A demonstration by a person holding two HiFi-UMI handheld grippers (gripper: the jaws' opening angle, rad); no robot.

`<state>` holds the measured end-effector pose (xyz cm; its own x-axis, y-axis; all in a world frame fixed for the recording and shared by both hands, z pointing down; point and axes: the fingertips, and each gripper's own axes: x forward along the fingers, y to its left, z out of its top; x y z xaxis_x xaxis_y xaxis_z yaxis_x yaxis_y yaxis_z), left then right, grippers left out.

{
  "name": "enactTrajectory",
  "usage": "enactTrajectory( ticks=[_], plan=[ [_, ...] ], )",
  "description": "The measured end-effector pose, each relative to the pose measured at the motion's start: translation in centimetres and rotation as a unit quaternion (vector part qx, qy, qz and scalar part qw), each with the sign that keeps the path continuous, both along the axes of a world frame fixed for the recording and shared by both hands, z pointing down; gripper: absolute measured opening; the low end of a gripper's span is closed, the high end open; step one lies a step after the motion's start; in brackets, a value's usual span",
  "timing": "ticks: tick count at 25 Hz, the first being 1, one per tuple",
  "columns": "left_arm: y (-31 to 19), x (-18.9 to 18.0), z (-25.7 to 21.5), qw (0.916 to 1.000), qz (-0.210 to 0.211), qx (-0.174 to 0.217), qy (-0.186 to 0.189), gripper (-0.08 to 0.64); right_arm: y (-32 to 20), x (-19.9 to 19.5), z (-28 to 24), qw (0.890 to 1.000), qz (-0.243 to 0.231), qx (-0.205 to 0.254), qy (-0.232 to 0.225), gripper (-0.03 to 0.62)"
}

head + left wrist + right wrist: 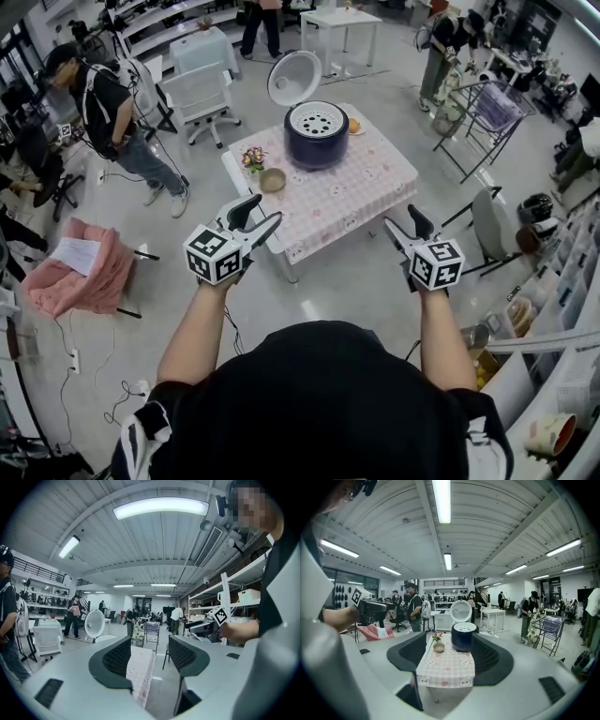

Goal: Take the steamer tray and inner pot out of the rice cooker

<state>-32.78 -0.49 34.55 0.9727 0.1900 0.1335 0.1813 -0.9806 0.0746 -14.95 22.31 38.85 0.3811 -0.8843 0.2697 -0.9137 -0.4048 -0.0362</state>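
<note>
Head view: taken from above the person's head, aimed forward and steeply down. The worktop point(366, 187) is seen from well back, with open floor before it.
Left gripper view: taken from on the left hand-held gripper point(264, 208), aimed almost level along its jaws. Only a strip of the worktop is framed between them.
Right gripper view: taken from on the right hand-held gripper point(400, 217), aimed along its jaws — the whole worktop and the rice cooker point(463, 637) are centred between them, far off.
Shared: the worktop is caught in all three views. Each hand-held gripper is caught at the edge of the other's view.
</note>
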Motion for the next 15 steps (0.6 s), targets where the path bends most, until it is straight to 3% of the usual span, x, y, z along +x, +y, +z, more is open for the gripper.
enactTrajectory(
  ticks=[9, 15],
  plan=[
    [-0.8, 3.0, 2.2, 0.9995, 0.006, -0.017, -0.024, 0.259, -0.3, 2.2, 0.9, 1.000, 0.013, 0.012, -0.022, 0.301],
    [-2.1, 6.4, 3.5, 0.9991, -0.004, -0.024, -0.035, 0.259, -1.9, 5.9, 2.2, 0.999, 0.006, 0.007, -0.035, 0.297]
  ],
)
